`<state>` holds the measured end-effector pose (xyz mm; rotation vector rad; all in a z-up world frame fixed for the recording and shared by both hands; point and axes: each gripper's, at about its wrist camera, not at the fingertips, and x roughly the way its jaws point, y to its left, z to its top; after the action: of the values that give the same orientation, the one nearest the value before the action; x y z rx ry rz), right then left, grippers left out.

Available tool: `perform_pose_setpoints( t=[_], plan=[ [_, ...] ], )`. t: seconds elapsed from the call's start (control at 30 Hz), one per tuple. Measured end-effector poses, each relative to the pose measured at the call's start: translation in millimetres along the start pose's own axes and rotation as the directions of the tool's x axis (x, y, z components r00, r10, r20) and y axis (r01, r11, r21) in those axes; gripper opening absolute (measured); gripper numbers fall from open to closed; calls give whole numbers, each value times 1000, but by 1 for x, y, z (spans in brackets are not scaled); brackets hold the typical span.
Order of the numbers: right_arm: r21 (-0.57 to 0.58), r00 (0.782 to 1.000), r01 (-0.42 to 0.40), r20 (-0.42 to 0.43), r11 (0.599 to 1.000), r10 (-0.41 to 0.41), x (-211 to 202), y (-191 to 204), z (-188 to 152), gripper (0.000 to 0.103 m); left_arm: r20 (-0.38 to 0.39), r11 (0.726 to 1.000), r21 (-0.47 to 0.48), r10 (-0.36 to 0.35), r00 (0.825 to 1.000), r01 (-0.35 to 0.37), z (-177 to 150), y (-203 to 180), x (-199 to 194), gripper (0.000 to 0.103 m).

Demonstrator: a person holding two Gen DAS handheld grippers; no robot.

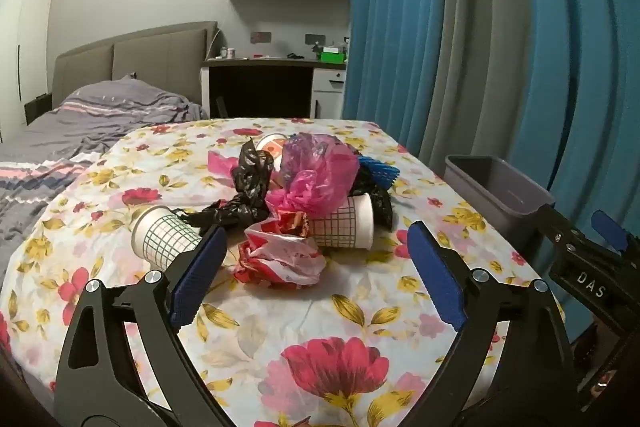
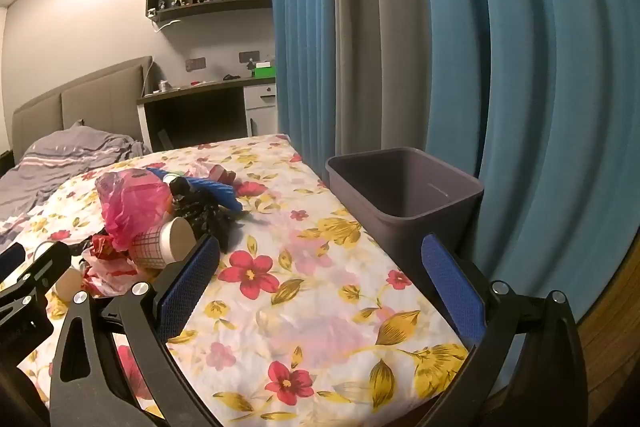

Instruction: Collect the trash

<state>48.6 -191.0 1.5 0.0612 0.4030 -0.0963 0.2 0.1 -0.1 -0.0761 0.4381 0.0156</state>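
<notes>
A pile of trash lies on the floral tablecloth (image 1: 320, 311): a pink plastic bag (image 1: 320, 179), black bags (image 1: 248, 187), a red-white wrapper (image 1: 280, 255), two grid-pattern paper cups (image 1: 164, 237) (image 1: 348, 225) on their sides, and a blue ridged item (image 1: 378, 169). A grey bin (image 1: 498, 193) stands at the table's right edge. My left gripper (image 1: 316, 263) is open and empty, just short of the wrapper. My right gripper (image 2: 320, 271) is open and empty over the cloth, left of the bin (image 2: 404, 195); the pile (image 2: 136, 215) lies to its left.
Blue and grey curtains (image 1: 480, 47) hang close behind the bin. A bed with grey bedding (image 1: 80, 123) lies left of the table. A desk (image 1: 272, 75) and shelves stand at the back wall.
</notes>
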Motion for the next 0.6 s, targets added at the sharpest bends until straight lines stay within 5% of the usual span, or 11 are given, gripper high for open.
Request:
perform_pose_setpoints(
  t=[0.6],
  plan=[
    [2, 1000, 2, -4, 1000, -2, -1, -1, 2, 98, 4, 1000, 4, 1, 1000, -1, 0, 0, 0, 90]
  ],
)
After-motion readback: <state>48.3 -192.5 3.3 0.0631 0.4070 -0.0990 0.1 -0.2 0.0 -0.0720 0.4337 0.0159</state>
